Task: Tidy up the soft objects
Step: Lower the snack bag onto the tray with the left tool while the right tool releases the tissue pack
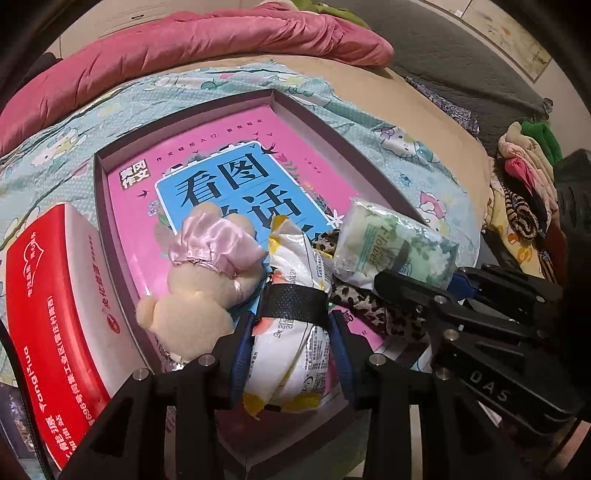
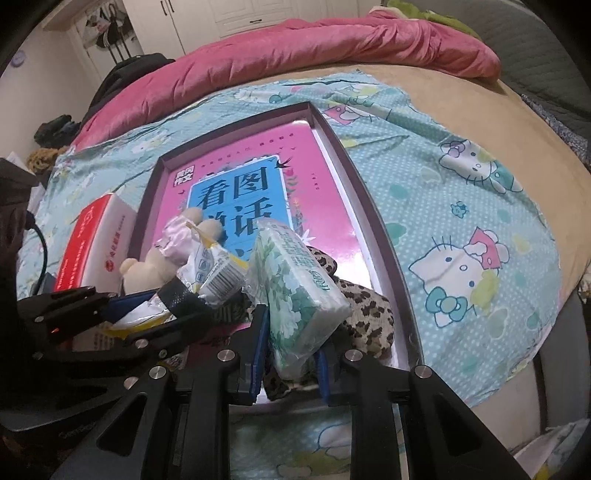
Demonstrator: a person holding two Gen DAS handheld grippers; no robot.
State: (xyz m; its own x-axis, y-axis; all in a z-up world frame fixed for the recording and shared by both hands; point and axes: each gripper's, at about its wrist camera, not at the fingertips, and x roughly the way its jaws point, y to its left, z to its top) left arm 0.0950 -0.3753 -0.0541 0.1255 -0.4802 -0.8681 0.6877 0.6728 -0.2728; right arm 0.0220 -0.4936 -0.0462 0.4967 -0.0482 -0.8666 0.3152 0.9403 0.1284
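While the left gripper (image 1: 291, 328) was clamped on a white and yellow tissue pack (image 1: 291, 354), squeezing it at the middle, the right gripper (image 2: 291, 354) had its fingers closed around a green floral tissue pack (image 2: 299, 295) and held it tilted. Both packs sat just above the near end of a shallow purple box lid (image 2: 373, 229), pretty much side by side. Inside that lid lay a big pink book (image 1: 229, 181) with a blue title panel, plus a cream plush bear (image 1: 195, 291) in a pink satin cap, lying right beside the left pack. A leopard-print cloth (image 2: 365, 310) was bunched up under the green pack, in the lid's near right corner.

Outside the lid, touching its left wall, stood a red and white box (image 1: 55, 317). Everything rested on a teal cartoon-cat sheet (image 2: 461, 229) spread over a tan bed cover (image 2: 480, 110). A rumpled pink quilt (image 2: 295, 48) ran along the far side of the bed. White cupboard doors (image 2: 258, 14) showed at the back of the room, and a heap of mixed clothes (image 1: 524, 184) was piled off the bed's right edge.
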